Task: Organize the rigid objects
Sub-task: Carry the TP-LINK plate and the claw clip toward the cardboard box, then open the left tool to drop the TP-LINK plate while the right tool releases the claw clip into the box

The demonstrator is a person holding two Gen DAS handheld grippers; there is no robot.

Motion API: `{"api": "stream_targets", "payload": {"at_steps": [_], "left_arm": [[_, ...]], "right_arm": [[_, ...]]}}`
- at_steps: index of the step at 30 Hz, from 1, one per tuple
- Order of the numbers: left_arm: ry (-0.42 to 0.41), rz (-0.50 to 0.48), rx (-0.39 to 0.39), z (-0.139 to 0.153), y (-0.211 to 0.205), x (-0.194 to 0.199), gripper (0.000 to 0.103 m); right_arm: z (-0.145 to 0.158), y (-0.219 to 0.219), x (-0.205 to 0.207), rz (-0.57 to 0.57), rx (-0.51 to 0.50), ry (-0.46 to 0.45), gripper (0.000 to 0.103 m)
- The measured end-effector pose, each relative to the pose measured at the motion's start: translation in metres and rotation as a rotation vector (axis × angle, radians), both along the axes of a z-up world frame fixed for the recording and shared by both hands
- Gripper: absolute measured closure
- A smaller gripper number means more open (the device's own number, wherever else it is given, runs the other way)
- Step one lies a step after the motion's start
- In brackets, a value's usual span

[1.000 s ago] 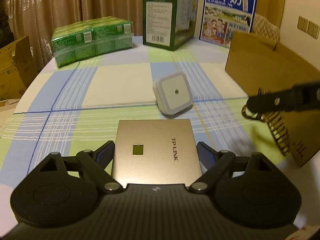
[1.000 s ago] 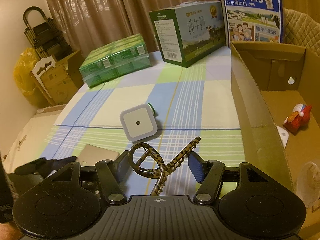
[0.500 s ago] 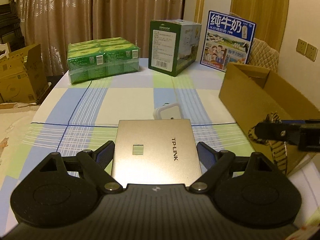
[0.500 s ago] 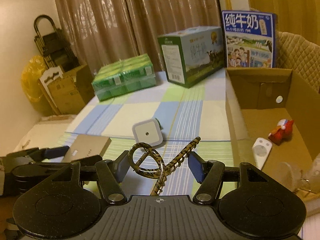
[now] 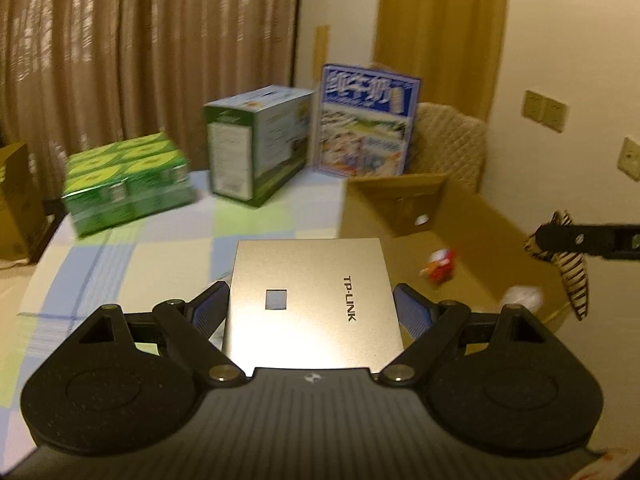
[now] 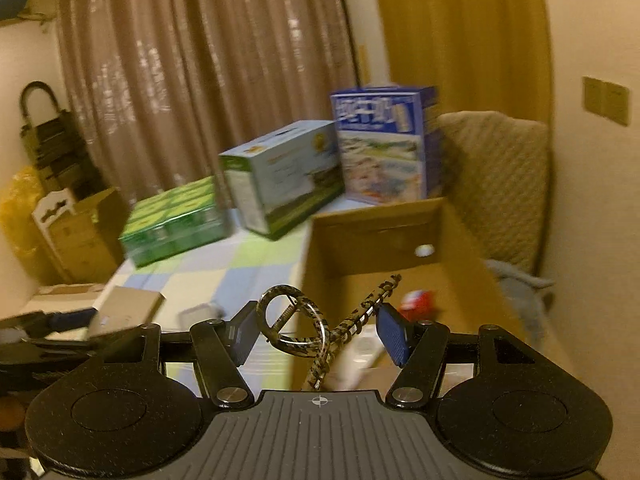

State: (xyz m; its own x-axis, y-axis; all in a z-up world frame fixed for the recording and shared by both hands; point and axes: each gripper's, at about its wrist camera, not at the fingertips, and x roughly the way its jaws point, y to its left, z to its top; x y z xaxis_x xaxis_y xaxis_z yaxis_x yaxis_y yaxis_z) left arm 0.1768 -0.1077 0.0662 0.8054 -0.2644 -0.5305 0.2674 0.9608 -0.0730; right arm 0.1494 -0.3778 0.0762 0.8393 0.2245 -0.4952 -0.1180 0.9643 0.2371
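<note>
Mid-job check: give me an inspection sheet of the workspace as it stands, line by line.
Surface: table under a checked cloth.
Job's things: TP-LINK box in the left gripper; hair clip in the right gripper; cardboard box open, holding a red toy and a white item.
Clutter: green pack, green carton, blue carton at the far edge.
Grippers: both raised, jaws closed on their loads.
Cables: nothing seen.
Surroundings: curtains, padded chair, wall switches, boxes on the floor.
</note>
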Motion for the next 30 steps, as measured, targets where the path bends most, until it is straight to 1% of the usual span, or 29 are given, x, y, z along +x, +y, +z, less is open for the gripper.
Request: {"api": "stream_targets", "payload": {"at_steps": [5, 9, 14, 22, 30], "left_arm": [[-0.009, -0.067, -0.004, 0.013, -0.04, 0.005, 0.018], [-0.005, -0.104, 0.001, 0.015, -0.064, 0.011, 0.018], [0.007, -0.136, 0.006, 0.013, -0.085, 0.018, 0.018], [0.04, -0.175, 0.006, 0.002, -0.116, 0.033, 0.018], [0.076, -0.211, 0.024, -0.013, -0.136, 0.043, 0.018]], "right_arm": [[0.0, -0.03, -0.001, -0.025, -0.041, 0.013, 0.043], [-0.005, -0.049, 0.001, -0.04, -0.049, 0.028, 0.043], [-0.011, -0.068, 0.01, -0.053, -0.035, 0.05, 0.043], [-0.024, -0.088, 0.023, -0.073, 0.02, 0.091, 0.043], [-0.03, -0.096, 0.035, -0.081, 0.041, 0.106, 0.043]]}}
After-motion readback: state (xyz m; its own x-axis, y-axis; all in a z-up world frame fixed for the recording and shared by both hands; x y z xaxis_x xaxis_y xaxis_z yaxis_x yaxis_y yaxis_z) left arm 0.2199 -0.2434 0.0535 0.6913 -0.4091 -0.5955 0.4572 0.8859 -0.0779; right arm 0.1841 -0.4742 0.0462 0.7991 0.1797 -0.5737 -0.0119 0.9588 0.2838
